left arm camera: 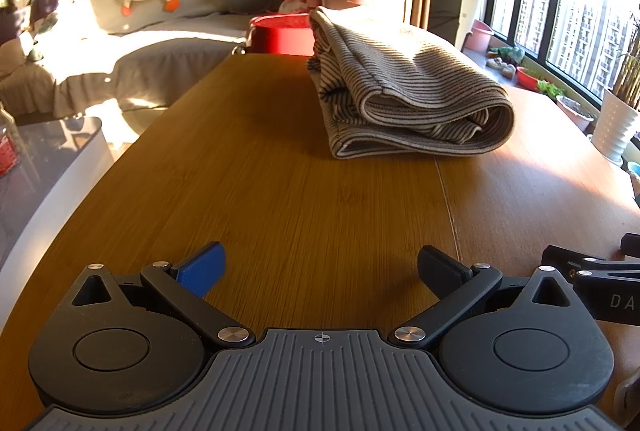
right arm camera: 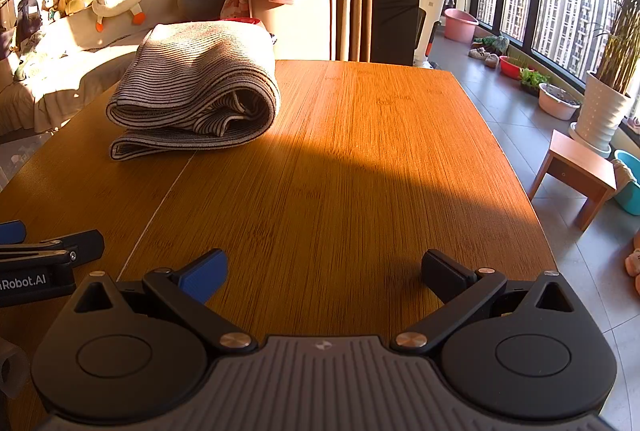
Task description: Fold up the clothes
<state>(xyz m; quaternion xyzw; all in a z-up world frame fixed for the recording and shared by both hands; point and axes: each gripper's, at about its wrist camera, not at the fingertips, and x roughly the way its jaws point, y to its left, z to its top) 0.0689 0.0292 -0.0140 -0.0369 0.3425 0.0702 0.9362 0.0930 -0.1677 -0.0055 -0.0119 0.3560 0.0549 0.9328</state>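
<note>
I judge the folding itself to be nearly or fully finished, so the step in hand is a check and tidy rather than a fresh grab. To do it well, I would bring both claws in low over the wooden table (right arm camera: 360, 167), approach the bundle from its near open edge, and press or tuck only the loose inner layers, not drag the whole stack. My left gripper (left arm camera: 320, 267) has its fingers spread wide and holds nothing; my right gripper (right arm camera: 324, 271) is the same, wide and empty, both well short of the cloth. The striped garment (left arm camera: 404, 87) lies folded in thick layers on the far part of the table, its rounded fold facing right, grey-beige with thin dark stripes, a red basin (left arm camera: 280, 33) just behind it.
</note>
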